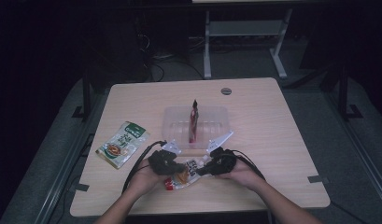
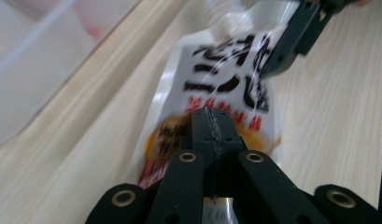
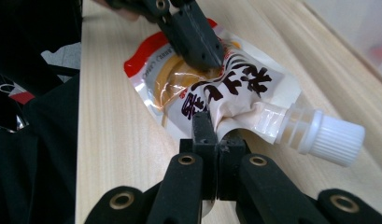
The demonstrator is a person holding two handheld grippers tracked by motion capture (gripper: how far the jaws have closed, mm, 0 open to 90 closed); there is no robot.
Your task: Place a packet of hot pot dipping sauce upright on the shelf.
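There are two grippers and three packets. In the high view, low in the middle, the left gripper point(image 1: 179, 166) and right gripper point(image 1: 201, 170) both pinch one spout pouch point(image 1: 186, 173) tight on the table point(image 1: 272, 140). A green packet point(image 1: 122, 144) lies at the left. A red packet point(image 1: 193, 120) stands in one clear tray point(image 1: 216, 116). The right gripper view shows the white cap point(image 3: 336, 137).

A clear plastic tray point(image 1: 216, 114) is seen mid-table w/ a thin red packet point(image 1: 193, 122) stood up in it. A green & white food pouch point(image 1: 123, 143) is laid flat on the wooden table point(image 1: 272, 140), well apart from the tray.
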